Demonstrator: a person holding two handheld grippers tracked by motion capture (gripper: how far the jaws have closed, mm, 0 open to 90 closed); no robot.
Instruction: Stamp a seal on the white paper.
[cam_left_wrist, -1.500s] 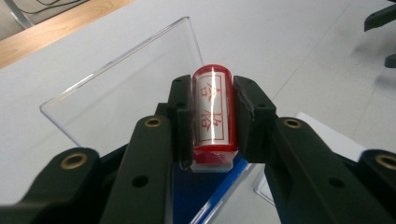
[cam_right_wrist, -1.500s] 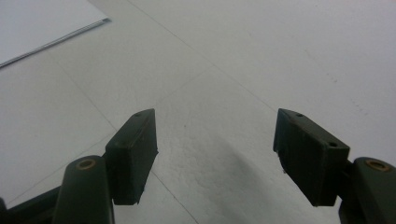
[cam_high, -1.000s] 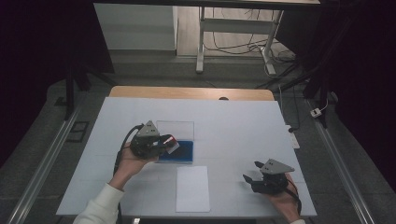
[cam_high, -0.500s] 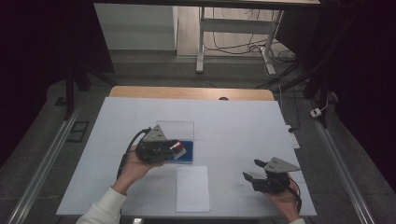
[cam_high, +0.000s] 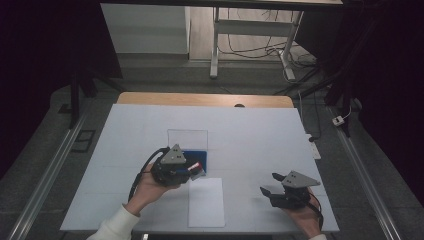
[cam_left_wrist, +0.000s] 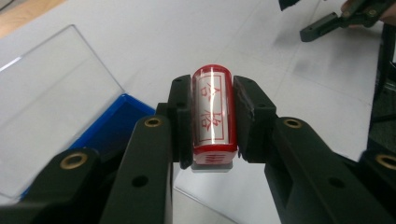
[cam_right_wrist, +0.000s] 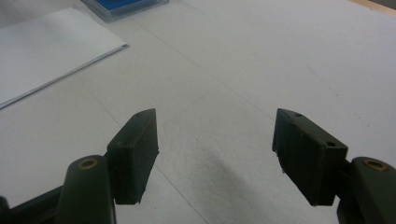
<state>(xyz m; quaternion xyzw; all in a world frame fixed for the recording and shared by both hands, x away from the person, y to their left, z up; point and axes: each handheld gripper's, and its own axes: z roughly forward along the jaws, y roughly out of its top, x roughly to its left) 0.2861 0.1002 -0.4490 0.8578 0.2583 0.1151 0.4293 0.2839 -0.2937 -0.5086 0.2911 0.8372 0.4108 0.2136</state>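
Two hand-held grippers over a white table (cam_high: 250, 130). Left gripper (cam_left_wrist: 212, 123) clamped on a red cylindrical stamp (cam_left_wrist: 212, 116), pads pressing both its sides, red characters along its barrel, grey base toward the camera in the left gripper view. Seen from the high view, left gripper (cam_high: 197, 170) and stamp (cam_high: 196, 166) held just above the near edge of an open blue ink pad case (cam_high: 197, 150), clear lid (cam_high: 187, 136) raised behind it. White sheet of paper (cam_high: 206, 202) lying just in front of the case, near the stamp. Right gripper (cam_right_wrist: 215, 154) with jaws wide apart, nothing between them, resting low over bare table at the right (cam_high: 270, 189), well apart from stamp and paper.
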